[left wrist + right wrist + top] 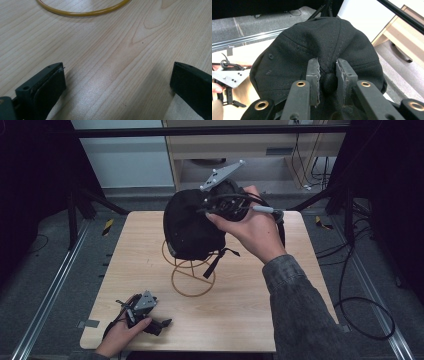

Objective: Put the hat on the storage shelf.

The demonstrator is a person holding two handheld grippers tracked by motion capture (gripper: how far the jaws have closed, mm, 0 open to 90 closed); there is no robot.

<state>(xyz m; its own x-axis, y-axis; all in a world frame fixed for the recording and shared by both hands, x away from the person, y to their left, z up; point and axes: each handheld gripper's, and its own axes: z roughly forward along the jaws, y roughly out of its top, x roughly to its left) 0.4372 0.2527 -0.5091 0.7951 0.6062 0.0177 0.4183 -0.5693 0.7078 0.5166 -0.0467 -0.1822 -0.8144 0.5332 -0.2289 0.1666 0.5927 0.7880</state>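
My right hand-held gripper (327,75) is clamped on the black cap (319,47) atop the wire stand (192,275); my left hand-held gripper (117,85), jaws apart, rests near the counter (240,305) edge.

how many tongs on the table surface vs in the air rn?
2 tongs. Left tongs rest low at the table's near-left corner, jaws wide apart. Right tongs are raised over the wire stand, shut on the black cap's top button.

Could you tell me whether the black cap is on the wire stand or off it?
On it. The black cap sits over the top of the wire stand, while the right hand-held gripper pinches its top button.
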